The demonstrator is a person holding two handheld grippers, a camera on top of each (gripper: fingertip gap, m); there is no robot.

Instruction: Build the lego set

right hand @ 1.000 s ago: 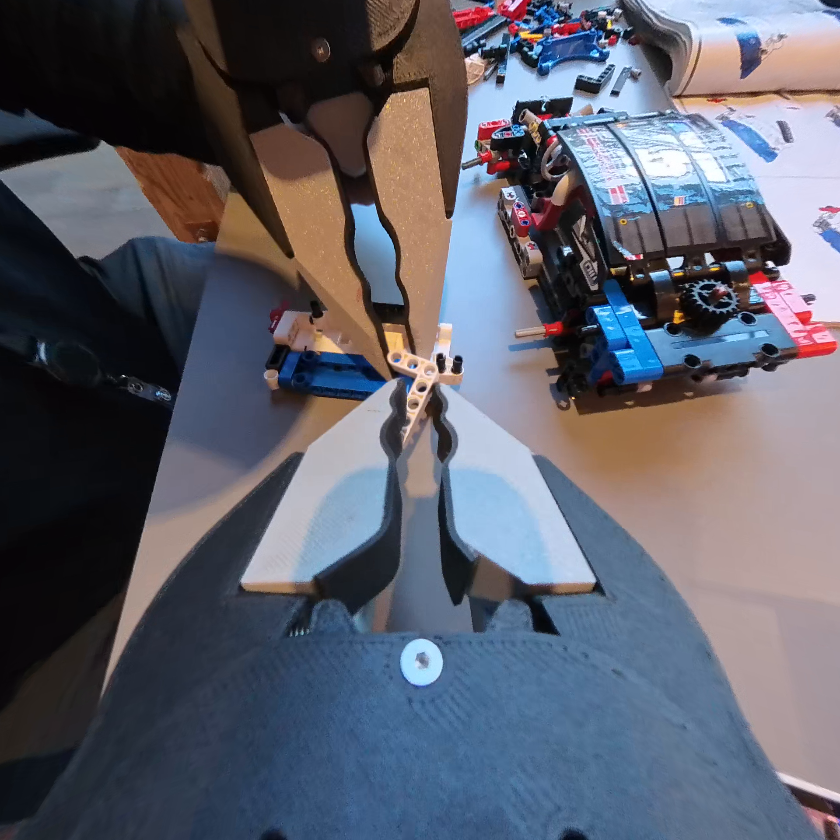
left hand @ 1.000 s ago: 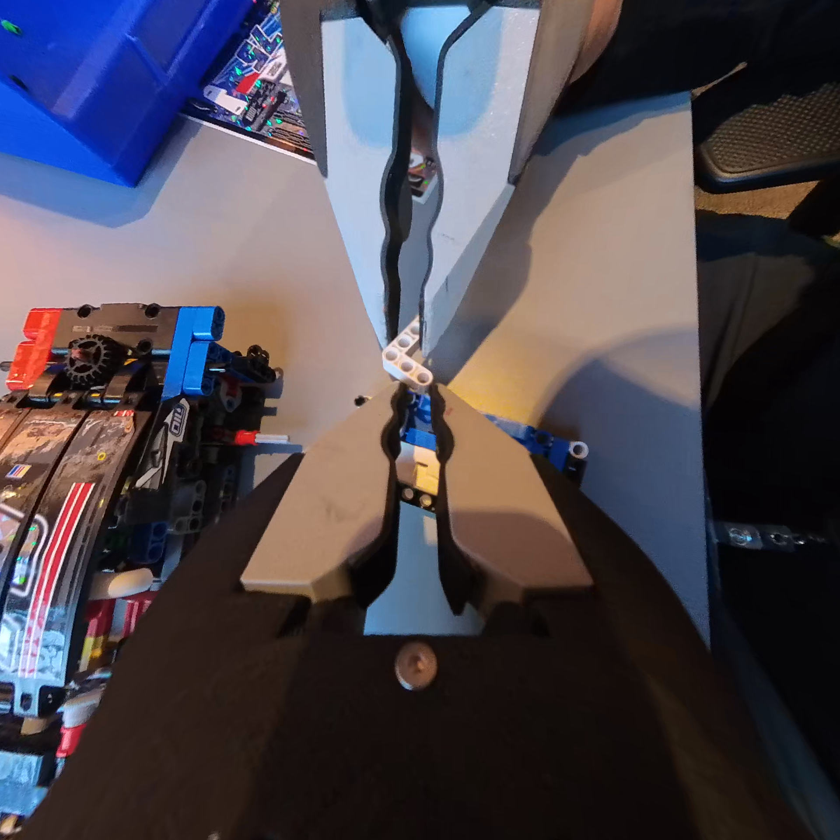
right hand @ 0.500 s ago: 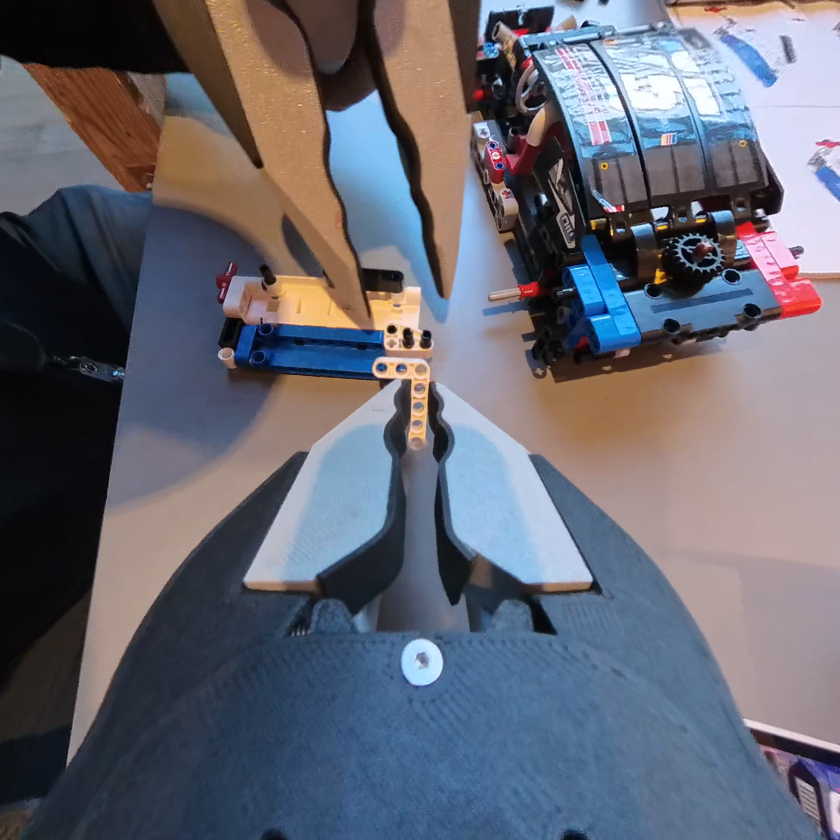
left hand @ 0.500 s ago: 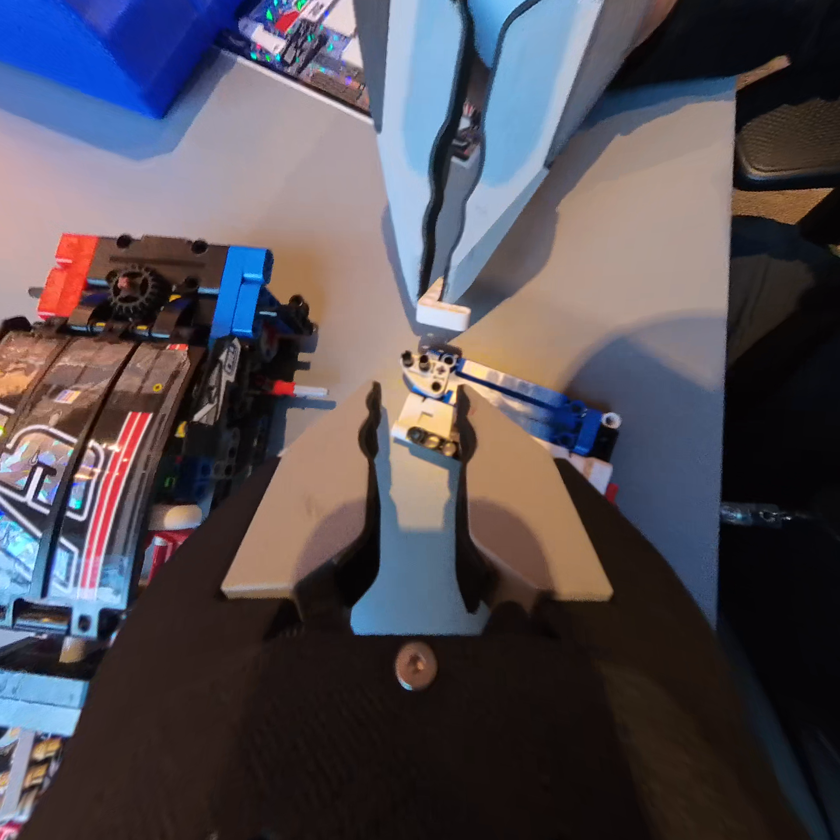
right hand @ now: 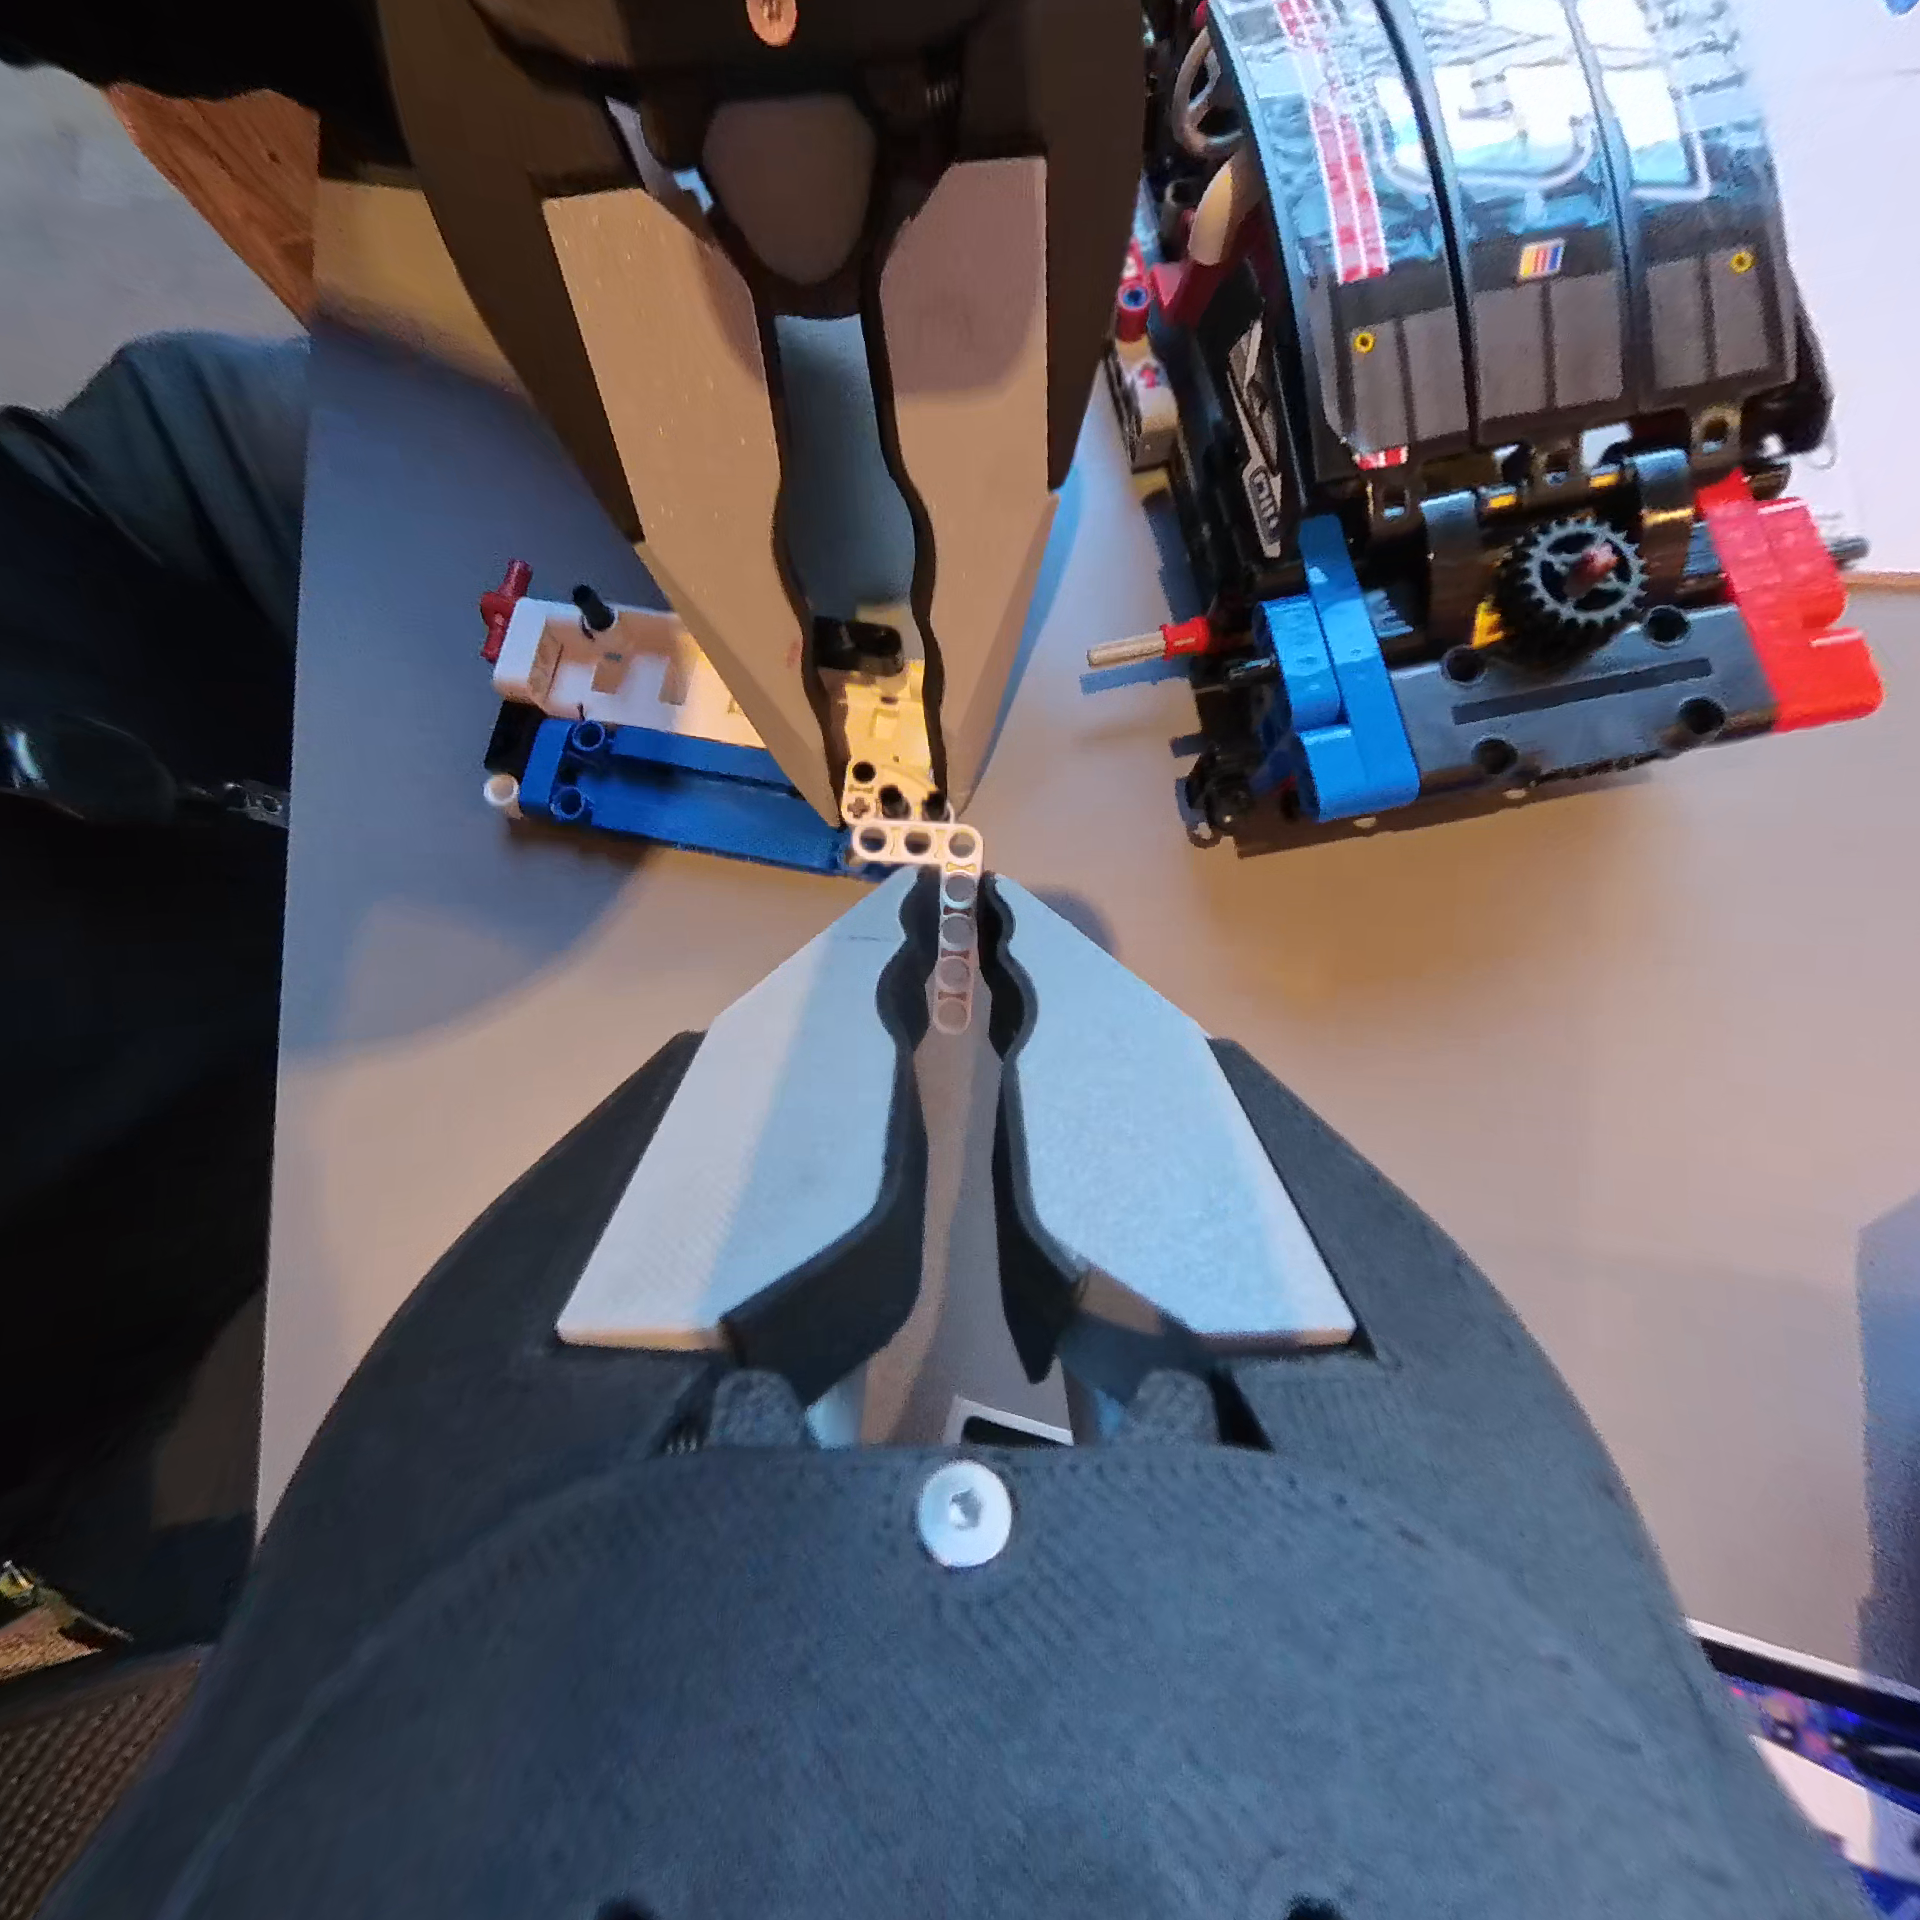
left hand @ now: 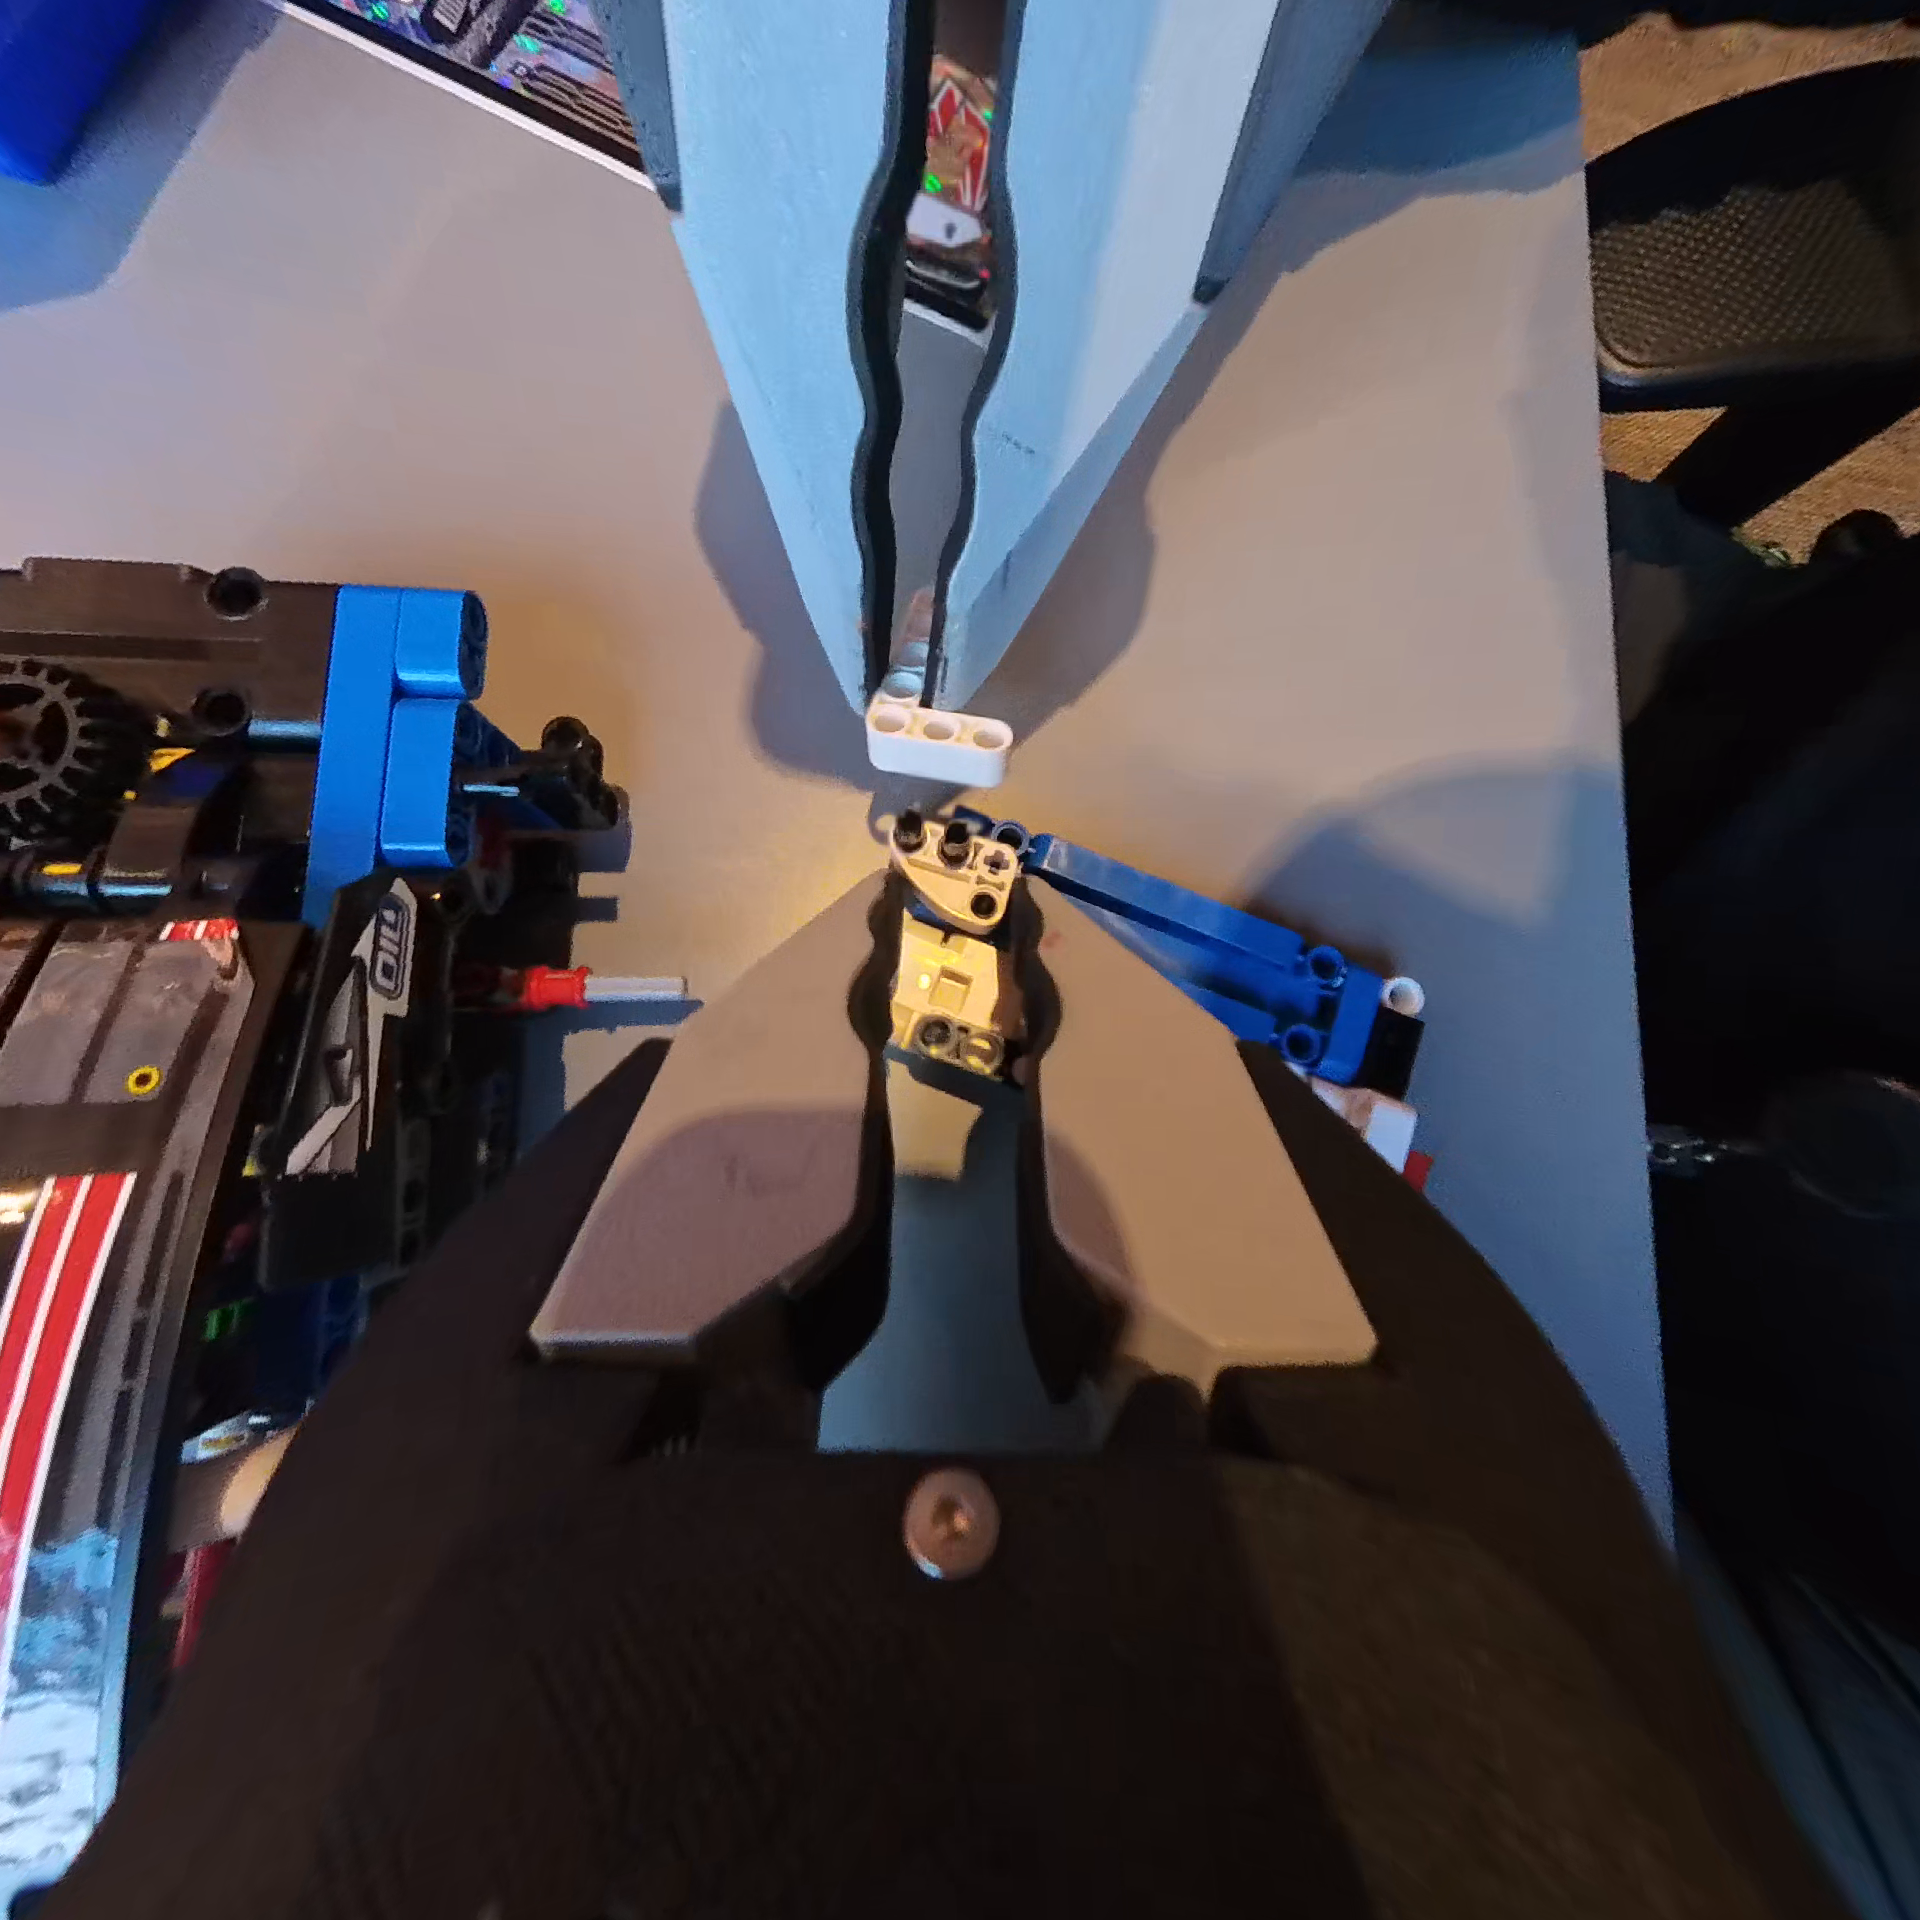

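My left gripper (left hand: 951, 902) is shut on a small sub-assembly (left hand: 948, 997) of white blocks and a long blue beam (left hand: 1195, 940) that lies on the grey table. Two black pins (left hand: 930, 831) stand up at its near end. My right gripper (right hand: 954, 883) is shut on a white L-shaped beam (right hand: 914, 840). It holds the beam's short arm right at those pins (right hand: 891, 800); I cannot tell if they touch. The L-beam (left hand: 938, 736) also shows in the left wrist view. A large black, blue and red car model (right hand: 1507, 416) stands beside them.
The car model (left hand: 208, 935) sits close on the left, with a red-tipped axle (left hand: 582, 985) sticking out toward the sub-assembly. A blue bin (left hand: 42, 94) and a sticker sheet (left hand: 520, 52) lie at the back. The table edge (left hand: 1605, 727) is near; a person's leg (right hand: 135, 623) is beyond it. The grippers are tip to tip, or close to it.
My left gripper opened, then closed on the sub-assembly's white block again. My right gripper pulled the L-beam back, squared it up and brought its short arm to the pins.
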